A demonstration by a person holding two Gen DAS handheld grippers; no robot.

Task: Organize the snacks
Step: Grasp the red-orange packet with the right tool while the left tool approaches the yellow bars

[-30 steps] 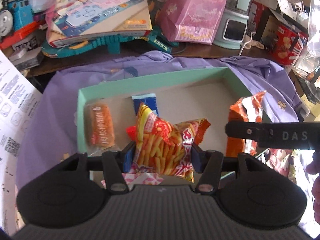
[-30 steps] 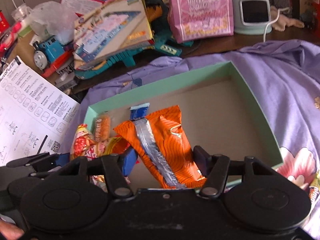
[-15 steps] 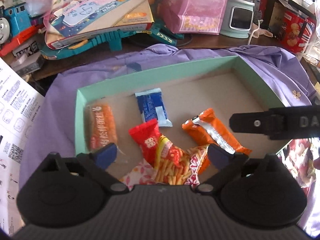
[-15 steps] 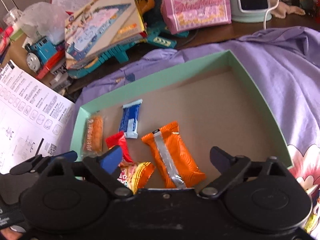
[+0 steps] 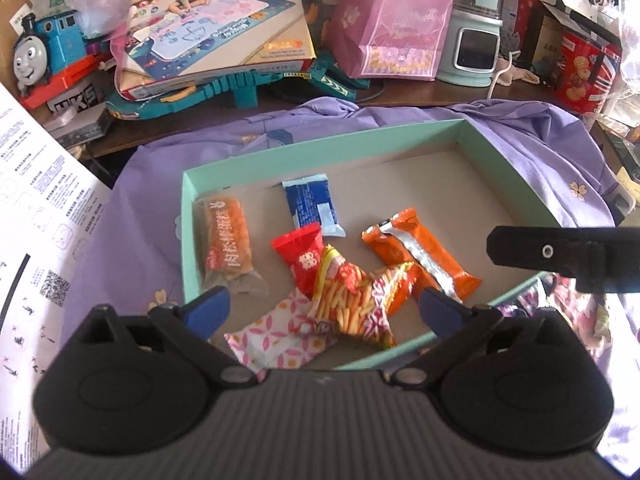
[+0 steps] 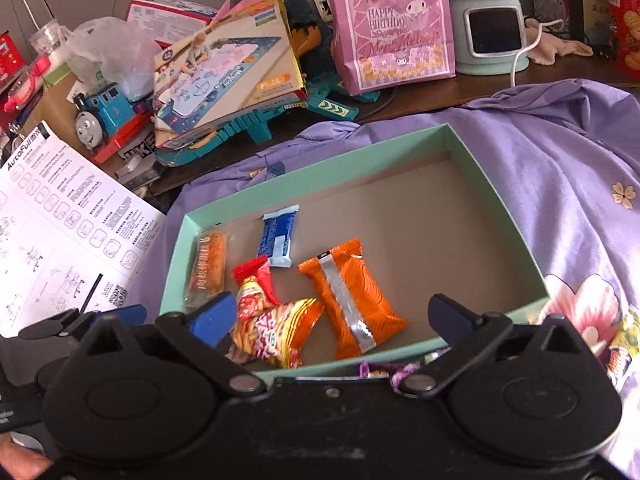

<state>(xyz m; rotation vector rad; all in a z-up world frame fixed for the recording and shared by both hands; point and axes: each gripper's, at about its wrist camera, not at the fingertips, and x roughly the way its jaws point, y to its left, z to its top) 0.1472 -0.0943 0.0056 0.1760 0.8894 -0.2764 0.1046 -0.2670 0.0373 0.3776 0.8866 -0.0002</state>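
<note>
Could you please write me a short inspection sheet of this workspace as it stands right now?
Surface: purple floral cloth over a brown desk.
Job's things: green tray holding six packets: clear-wrapped orange snack, blue packet, red packet, fries bag, orange packet, pink patterned packet. More wrappers lie outside the near rim.
Clutter: toy train, boxed play mat, pink gift bag, printed instruction sheet.
Grippers: left hand-held gripper and right hand-held gripper have just opened; both are open with nothing gripped.
Cables: white cord by the mint appliance.
Surroundings: red biscuit tin, stacked boxes.
</note>
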